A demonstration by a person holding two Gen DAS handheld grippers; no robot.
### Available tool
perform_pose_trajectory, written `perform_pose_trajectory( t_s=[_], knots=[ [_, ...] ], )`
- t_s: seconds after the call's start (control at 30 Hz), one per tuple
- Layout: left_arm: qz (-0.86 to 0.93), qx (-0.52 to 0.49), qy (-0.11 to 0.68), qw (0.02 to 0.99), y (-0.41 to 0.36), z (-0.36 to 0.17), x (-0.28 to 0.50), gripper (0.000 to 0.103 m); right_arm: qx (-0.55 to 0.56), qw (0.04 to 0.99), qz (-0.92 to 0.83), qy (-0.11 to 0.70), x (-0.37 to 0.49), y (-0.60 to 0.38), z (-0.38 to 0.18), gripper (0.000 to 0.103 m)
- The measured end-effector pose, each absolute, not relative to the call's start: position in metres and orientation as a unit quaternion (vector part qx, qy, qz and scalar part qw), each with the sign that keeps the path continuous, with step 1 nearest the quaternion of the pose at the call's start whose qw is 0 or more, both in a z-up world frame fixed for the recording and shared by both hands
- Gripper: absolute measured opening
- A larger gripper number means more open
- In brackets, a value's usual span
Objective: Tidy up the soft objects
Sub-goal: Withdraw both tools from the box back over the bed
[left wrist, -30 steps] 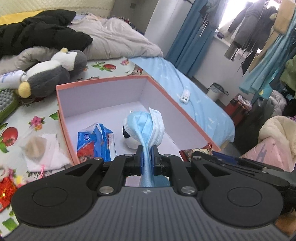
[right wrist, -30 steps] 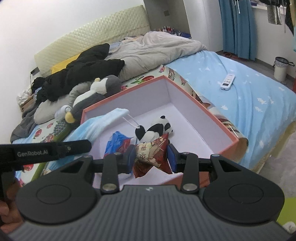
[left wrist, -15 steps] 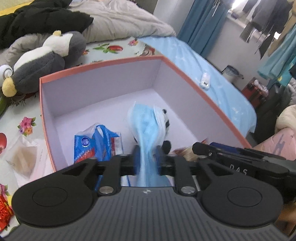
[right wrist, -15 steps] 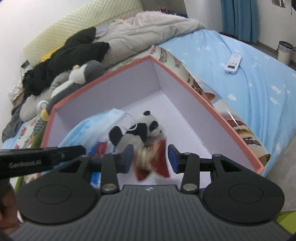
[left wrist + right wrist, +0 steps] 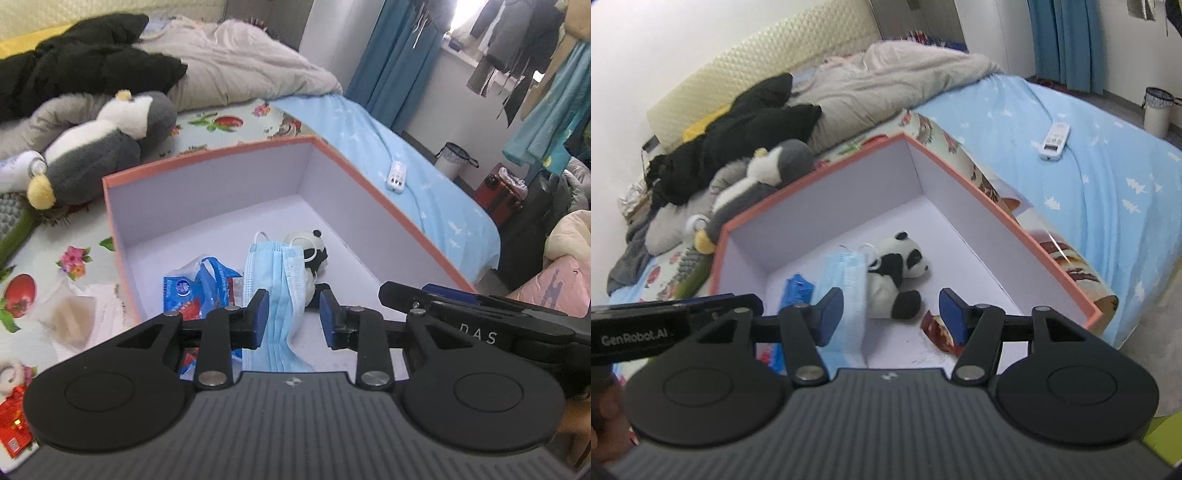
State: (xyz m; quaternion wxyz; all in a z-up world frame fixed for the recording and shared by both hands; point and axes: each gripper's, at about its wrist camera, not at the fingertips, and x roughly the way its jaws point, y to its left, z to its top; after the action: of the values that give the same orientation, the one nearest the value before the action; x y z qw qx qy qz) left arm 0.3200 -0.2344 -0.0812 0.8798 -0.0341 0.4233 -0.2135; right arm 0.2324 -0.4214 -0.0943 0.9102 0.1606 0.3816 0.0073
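- Our left claw (image 5: 291,314) stood over the near end of the box (image 5: 373,192), jaws opening, and the mask (image 5: 275,273) hung loose between them, touching the left pad at most and already draped onto the box floor.
- Our right claw (image 5: 892,314) had its jaws opening as well, with nothing pressed between them; the red pouch (image 5: 938,330) lay on the box floor just beside its right pad.
- We judged the main risk to be snagging: an ear loop of the mask lay against the panda (image 5: 899,271), and a pull-back could have dragged mask or panda out of the box.
- The pouch, so close to the right pad, could have been nudged as that claw lifted away.
- The two claws worked side by side over the same end of the box, so we risked knocking one against the other.
- The far half of the box was bare, and its walls stood high on every side we could see.
- The tissue pack (image 5: 199,288) filled the box's near left corner.
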Motion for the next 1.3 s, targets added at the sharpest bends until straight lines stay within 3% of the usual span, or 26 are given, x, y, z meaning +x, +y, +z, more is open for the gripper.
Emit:
perform_pose_trajectory(
  t_s=[0.57,0.93,1.3],
  knots=[
    [-0.221,-0.038,0.358,0.906,-0.162,0.004,0.175,0.035,0.144,0.936,0.027,0.321,0.118,-0.364,-0.012,0.06],
    [-0.21,-0.042,0.351,0.912,-0.124,0.013,0.082,0.035,0.14,0.932,0.044,0.331,0.044,-0.335,0.003,0.06],
    [-0.153,-0.093,0.354,0.918,-0.08,0.008,0.044,0.035,0.122,0.924,0.075,0.354,0.026,-0.302,-0.008,0.06]
  ],
)
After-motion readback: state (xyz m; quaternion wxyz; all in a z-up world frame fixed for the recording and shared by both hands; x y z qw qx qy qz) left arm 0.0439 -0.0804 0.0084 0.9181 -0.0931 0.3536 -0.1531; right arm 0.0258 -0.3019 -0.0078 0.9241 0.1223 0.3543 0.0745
